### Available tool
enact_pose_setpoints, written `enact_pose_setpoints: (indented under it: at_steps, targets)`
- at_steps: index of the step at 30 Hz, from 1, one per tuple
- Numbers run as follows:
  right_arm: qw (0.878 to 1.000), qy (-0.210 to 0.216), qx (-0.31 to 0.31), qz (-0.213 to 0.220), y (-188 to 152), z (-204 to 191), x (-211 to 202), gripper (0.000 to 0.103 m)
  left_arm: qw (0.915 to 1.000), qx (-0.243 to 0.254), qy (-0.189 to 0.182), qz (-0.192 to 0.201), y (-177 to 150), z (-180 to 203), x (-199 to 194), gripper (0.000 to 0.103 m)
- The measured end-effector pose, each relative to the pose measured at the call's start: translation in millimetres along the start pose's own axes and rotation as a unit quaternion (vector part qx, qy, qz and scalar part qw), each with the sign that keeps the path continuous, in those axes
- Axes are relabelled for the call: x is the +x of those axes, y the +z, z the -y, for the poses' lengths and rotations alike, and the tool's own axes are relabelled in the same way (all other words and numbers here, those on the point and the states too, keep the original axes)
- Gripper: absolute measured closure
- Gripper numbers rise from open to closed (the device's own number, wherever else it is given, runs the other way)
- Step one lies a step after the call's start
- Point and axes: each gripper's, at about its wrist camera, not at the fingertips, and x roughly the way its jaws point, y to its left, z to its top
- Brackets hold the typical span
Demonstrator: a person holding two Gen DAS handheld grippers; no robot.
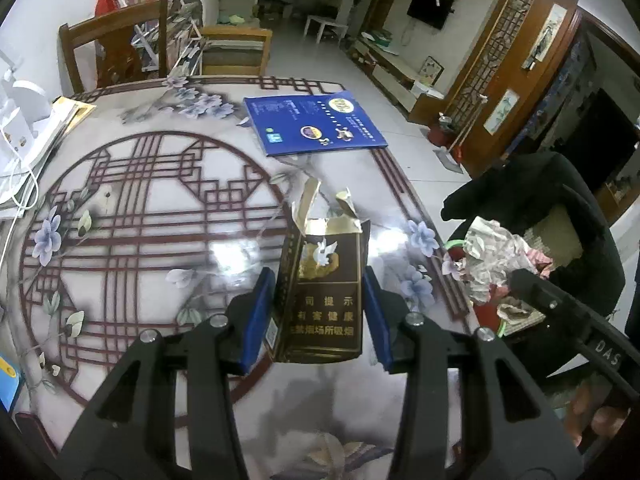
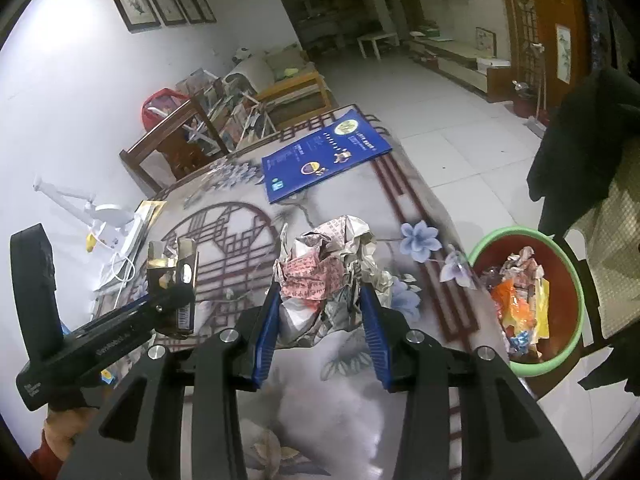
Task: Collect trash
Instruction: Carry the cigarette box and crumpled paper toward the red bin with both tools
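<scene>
My left gripper [image 1: 320, 304] clamps the torn cigarette pack [image 1: 324, 292]. My right gripper [image 2: 318, 312] clamps the crumpled paper [image 2: 328, 276]; the bin [image 2: 524, 368] sits at 3 o'clock.

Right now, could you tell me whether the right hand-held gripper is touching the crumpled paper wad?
Touching. The right wrist view shows the right hand-held gripper with both blue fingers pressed against the crumpled paper wad, no gap.

Glossy counter, paper trash
The counter [image 1: 168, 240] shines smooth; the cigarette pack [image 1: 324, 296] is glossy card, the paper wad [image 2: 332, 276] matt and crumpled.
</scene>
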Motion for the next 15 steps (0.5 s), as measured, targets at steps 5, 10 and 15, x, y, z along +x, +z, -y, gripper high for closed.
enact_pose_setpoints:
  at_steps: [5,10,15]
  targets:
    - [1.0,-0.005,0.009,0.002,-1.5,13.6,-4.7,0.064,0.9999,0.012,-0.006,0.0,0.7,16.6,1.7,0.061]
    - [1.0,-0.014,0.02,0.005,-1.1,32.6,-9.3,0.064,0.9996,0.024,-0.016,-0.001,2.9,36.6,7.7,0.061]
    - [0.999,-0.025,0.027,0.005,0.2,52.7,-14.1,0.064,0.9992,0.032,-0.025,-0.005,6.6,57.3,17.3,0.061]
